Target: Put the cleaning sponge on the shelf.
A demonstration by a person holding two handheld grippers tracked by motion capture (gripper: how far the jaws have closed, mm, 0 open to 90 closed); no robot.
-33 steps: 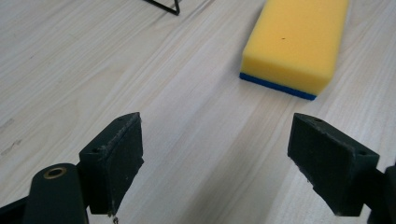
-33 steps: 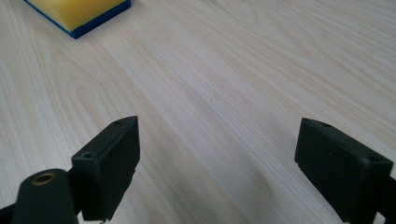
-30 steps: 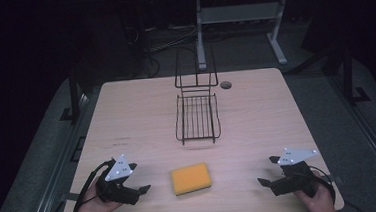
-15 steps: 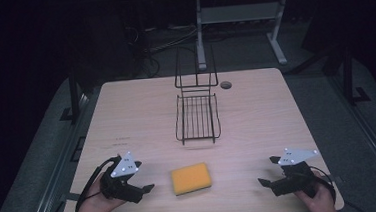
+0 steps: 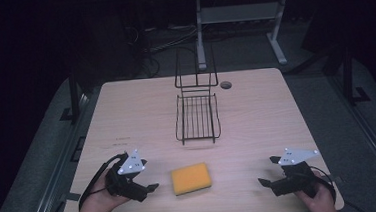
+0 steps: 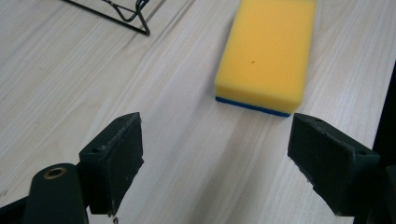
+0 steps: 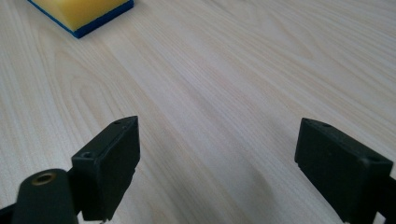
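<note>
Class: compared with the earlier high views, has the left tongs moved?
Yes. The left tongs have edged right, toward the sponge, which lies in the same spot on the table.

We see a yellow sponge point(image 5: 191, 178) lying flat on the pale wooden table point(image 5: 256, 111), near its front edge and a little left of centre. It is a rectangular block with a thin blue scouring layer underneath, yellow face up. We find it intact and dry-looking, well apart from the black wire rack point(image 5: 197, 116) behind it.
</note>
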